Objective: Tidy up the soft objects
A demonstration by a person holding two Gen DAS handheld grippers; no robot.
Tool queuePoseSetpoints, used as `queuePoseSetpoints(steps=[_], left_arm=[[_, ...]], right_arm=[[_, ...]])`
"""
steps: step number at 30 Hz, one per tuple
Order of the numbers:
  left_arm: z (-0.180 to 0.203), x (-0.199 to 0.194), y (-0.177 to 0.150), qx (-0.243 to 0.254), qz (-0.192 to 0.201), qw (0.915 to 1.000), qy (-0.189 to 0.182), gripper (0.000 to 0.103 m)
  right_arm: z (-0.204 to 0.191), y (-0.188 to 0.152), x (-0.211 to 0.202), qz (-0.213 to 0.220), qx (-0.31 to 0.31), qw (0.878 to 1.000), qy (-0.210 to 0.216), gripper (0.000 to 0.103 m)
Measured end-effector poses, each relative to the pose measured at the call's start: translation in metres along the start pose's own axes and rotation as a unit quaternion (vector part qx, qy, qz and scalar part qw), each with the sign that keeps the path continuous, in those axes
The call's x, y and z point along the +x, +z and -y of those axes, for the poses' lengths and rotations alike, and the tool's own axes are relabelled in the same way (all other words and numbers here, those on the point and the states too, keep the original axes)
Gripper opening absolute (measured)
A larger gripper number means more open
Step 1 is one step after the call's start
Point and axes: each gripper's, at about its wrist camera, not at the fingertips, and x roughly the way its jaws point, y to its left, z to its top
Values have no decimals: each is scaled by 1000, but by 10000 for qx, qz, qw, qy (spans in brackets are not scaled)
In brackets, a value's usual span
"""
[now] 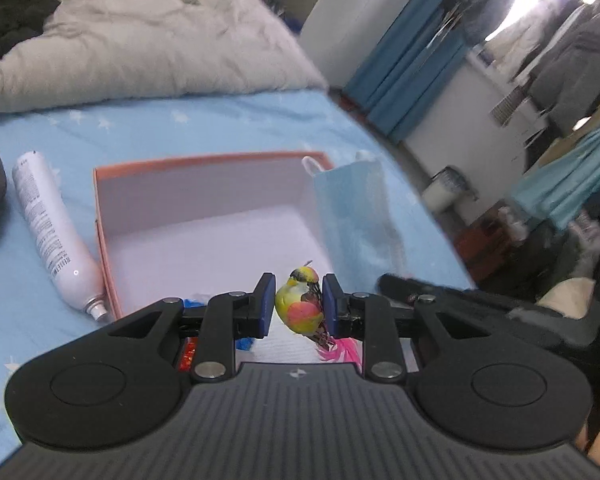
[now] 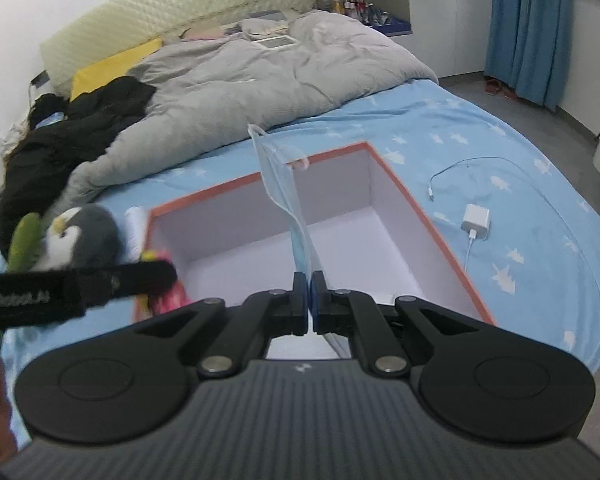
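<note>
each hand-held gripper was matte black plastic: the left hand-held gripper [image 1: 299, 304] and the right hand-held gripper [image 2: 310, 300] alike had a ribbed grey-black top plate with a small white logo, two round discs at the sides, angular linkage arms pinned by silver round-headed screws, and blue pads [image 1: 266, 307] lining the black fingers.
</note>
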Motion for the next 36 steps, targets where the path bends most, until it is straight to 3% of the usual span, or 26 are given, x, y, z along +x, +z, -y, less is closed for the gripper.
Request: queuePoseSetpoints(steps=[6, 13, 14, 15, 17, 24, 36], left_arm=[[-12, 39, -10, 47, -347, 9990, 276, 30], [-22, 40, -14, 27, -397, 9987, 331, 33], [-22, 38, -14, 26, -397, 9986, 353, 43], [-23, 36, -13, 23, -388, 9986, 354, 49], [-23, 27, -12, 58, -291, 9990, 335, 52], [-22, -18, -10, 335, -10, 9983, 481, 52], [-2, -104, -20, 724, 562, 9952, 354, 52]], right_arm=[[17, 0, 36, -307, 319, 9989, -124, 7], [20, 2, 31, -388, 321, 9987, -106, 10], [20, 3, 29, -412, 306, 9986, -124, 17], [21, 4, 28, -410, 293, 9986, -135, 38], [22, 4, 22, -327, 309, 9989, -138, 62], [21, 9, -13, -5, 283, 9996, -75, 59], [-4, -1, -105, 721, 204, 9968, 269, 59]])
